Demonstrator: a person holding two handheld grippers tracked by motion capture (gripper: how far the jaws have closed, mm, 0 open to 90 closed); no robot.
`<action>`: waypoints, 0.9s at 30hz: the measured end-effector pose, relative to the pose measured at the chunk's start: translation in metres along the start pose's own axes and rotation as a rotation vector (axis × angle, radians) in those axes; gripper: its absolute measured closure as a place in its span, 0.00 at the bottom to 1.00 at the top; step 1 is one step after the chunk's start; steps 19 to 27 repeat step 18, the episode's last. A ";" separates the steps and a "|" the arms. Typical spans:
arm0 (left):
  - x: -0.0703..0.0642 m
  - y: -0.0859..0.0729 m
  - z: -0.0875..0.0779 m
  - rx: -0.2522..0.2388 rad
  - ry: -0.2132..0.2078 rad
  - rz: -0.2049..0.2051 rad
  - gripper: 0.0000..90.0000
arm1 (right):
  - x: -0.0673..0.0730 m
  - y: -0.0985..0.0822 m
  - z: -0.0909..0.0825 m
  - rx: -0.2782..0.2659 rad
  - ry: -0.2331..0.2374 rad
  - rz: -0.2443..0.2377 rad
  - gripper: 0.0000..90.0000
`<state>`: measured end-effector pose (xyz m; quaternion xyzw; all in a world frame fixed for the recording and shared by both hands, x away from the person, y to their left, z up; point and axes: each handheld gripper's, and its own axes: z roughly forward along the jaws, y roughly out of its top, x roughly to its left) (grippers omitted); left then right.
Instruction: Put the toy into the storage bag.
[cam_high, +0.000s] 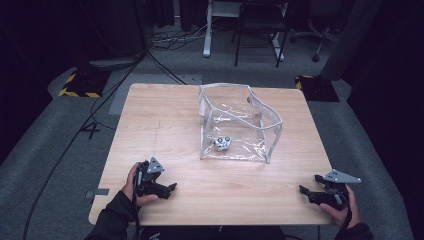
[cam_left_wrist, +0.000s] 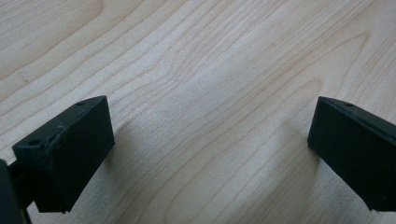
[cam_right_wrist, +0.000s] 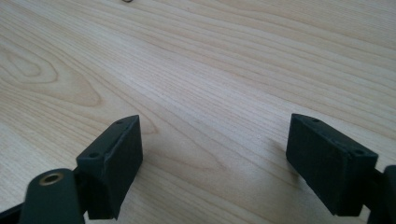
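A clear plastic pouch (cam_high: 240, 122) with white edging stands open on the wooden table (cam_high: 160, 125), past its middle. A small white and grey object (cam_high: 222, 143) lies inside it near the front left corner. My left gripper (cam_high: 169, 190) rests on the table near the front left, held by a hand, open with bare wood between its jaws (cam_left_wrist: 210, 140). My right gripper (cam_high: 306, 186) rests at the front right edge, also open over bare wood (cam_right_wrist: 212, 144). Both are well short of the pouch.
The table's front edge runs just below both hands. Dark floor surrounds the table, with cables (cam_high: 90, 120) at the left, yellow-black striped bases (cam_high: 80, 85) at the back corners, and chair and desk legs (cam_high: 260, 30) behind.
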<state>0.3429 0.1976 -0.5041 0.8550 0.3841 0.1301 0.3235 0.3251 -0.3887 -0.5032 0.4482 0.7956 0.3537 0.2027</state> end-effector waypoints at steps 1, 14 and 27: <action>0.000 0.000 0.000 0.000 0.001 0.000 0.01 | 0.000 0.000 0.000 0.000 0.001 0.000 0.21; 0.001 0.001 0.001 0.001 -0.006 -0.003 0.00 | 0.000 0.000 0.000 0.000 0.001 -0.001 0.21; 0.001 0.001 0.001 0.001 -0.006 -0.003 0.00 | 0.000 0.000 0.000 0.000 0.001 -0.001 0.21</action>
